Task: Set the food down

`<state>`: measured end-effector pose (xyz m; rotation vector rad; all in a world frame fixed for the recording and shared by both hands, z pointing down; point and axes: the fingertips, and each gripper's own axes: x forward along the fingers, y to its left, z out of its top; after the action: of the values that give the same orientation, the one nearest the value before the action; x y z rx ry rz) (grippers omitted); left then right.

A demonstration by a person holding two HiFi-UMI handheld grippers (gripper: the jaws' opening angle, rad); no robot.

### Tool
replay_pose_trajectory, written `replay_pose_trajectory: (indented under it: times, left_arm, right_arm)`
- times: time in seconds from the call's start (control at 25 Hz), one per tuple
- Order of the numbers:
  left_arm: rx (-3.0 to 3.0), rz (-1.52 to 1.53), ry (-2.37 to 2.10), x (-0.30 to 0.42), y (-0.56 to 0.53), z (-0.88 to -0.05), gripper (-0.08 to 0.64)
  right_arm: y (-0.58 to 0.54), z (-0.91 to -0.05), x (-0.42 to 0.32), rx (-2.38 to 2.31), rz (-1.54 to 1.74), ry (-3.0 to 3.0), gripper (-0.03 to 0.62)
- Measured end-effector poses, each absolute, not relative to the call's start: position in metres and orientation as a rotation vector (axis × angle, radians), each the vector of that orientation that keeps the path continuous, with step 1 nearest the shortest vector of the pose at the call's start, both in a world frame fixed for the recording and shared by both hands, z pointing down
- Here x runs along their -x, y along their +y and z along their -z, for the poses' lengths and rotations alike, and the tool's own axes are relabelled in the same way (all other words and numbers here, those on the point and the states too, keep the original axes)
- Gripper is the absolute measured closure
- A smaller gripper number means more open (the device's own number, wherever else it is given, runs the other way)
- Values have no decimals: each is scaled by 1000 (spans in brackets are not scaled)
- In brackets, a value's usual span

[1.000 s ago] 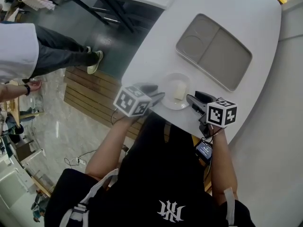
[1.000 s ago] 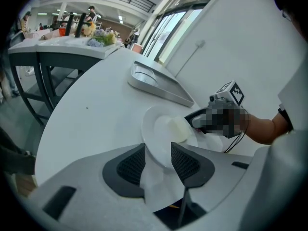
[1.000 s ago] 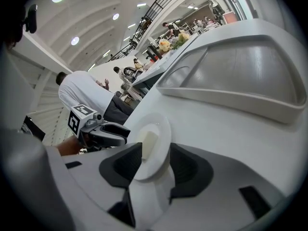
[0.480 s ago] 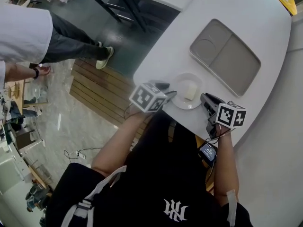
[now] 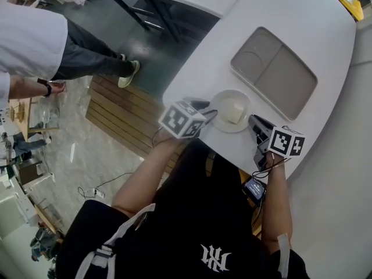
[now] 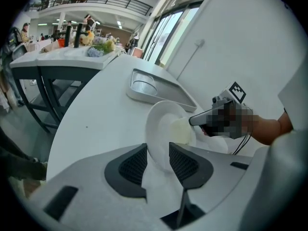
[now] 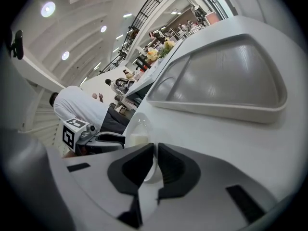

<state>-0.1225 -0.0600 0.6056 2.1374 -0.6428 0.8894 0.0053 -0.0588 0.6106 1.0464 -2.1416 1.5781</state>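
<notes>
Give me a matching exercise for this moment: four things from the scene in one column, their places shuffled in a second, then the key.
Things:
1. plate
2. pale food block
3. grey tray
4. person in white shirt

Places:
A. standing on the floor beside the table
B. lying on the plate
C. at the table's near edge
D. farther out on the table, both compartments empty

Pairs: 1-C; 2-B; 3-D; 4-A
</notes>
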Motion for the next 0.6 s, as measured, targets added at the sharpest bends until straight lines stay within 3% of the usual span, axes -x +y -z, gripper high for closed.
replay_pose_trajectory:
  times: [0.6]
  left_arm:
    - [-2263,-945,-549,69,-109,-577,425]
  right_arm:
    - [-96,-585,-59,-1216,-1778,-2158,569]
